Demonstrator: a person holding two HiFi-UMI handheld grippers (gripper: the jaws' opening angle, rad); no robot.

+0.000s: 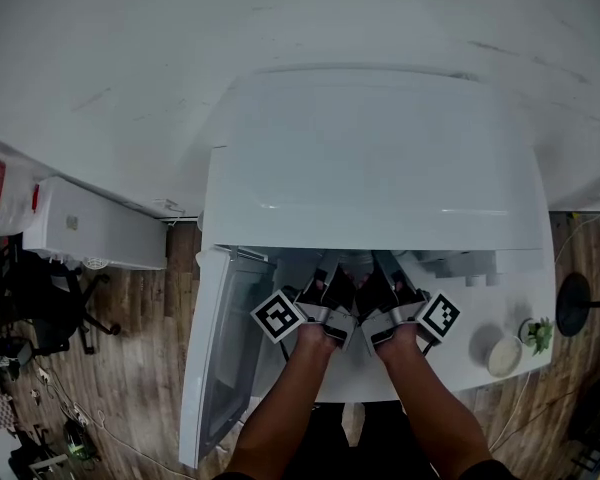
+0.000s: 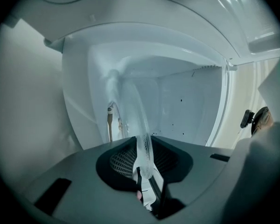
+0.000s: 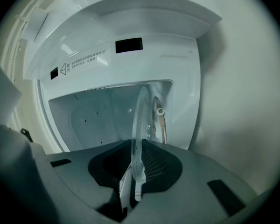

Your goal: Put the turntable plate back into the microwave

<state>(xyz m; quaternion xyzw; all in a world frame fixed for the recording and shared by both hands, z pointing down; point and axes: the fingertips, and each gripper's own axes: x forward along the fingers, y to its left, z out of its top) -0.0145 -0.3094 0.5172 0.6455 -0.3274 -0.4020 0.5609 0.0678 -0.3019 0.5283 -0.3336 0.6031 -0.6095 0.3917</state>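
While the left gripper (image 2: 147, 188) and the right gripper (image 3: 130, 190) reach into the white microwave (image 1: 380, 168), they share one clear glass turntable plate (image 3: 139, 125).

The plate is thin, round and see-through, with a thicker smooth rim, and both gripper views show it edge-on. The microwave is a smooth, shiny white box with tiny dark dots on the back wall ahead of the fingers. Its door (image 1: 215, 348) hangs open, out to the left of the left fingers. The left hand (image 1: 315, 338) and the right hand (image 1: 398, 340) sit close side by side, and both grippers point about level into the opening. The left gripper's dark fingers (image 2: 157, 190) stand a little apart and pinch the plate's rim between them. The right gripper pinches the rim the same way. From both pairs of fingers the plate reaches forward, inside the microwave.
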